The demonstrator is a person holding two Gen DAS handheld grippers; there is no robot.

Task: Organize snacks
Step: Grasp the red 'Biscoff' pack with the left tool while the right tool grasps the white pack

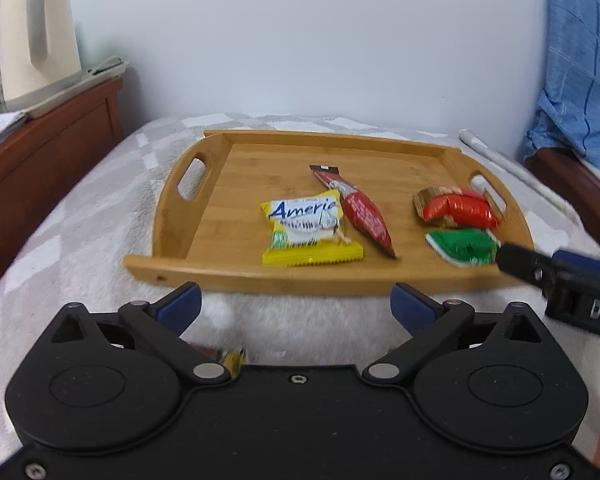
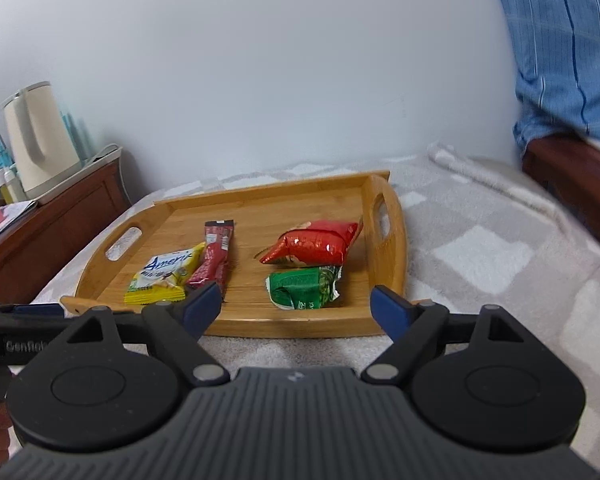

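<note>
A wooden tray (image 1: pixel 260 168) lies on a grey-and-white blanket and holds several snacks. On it are a yellow packet (image 1: pixel 306 232), a dark red stick pack (image 1: pixel 360 212), a red packet (image 1: pixel 458 208) and a green packet (image 1: pixel 462 246). My left gripper (image 1: pixel 296 300) hangs open over the blanket just in front of the tray's near rim, with nothing between its pads. My right gripper (image 2: pixel 296 304) is open too, short of the near rim, with the green packet (image 2: pixel 304 286) and red packet (image 2: pixel 316 242) ahead of it. The yellow packet (image 2: pixel 164 278) and stick pack (image 2: pixel 214 256) lie to the left.
A cream kettle (image 1: pixel 36 40) stands on a wooden nightstand (image 1: pixel 60 140) at the left. A blue striped cloth (image 1: pixel 580 60) hangs over a wooden frame at the right, with a white roll (image 1: pixel 512 168) beside the tray. A bit of yellow wrapper (image 1: pixel 234 360) shows under my left gripper.
</note>
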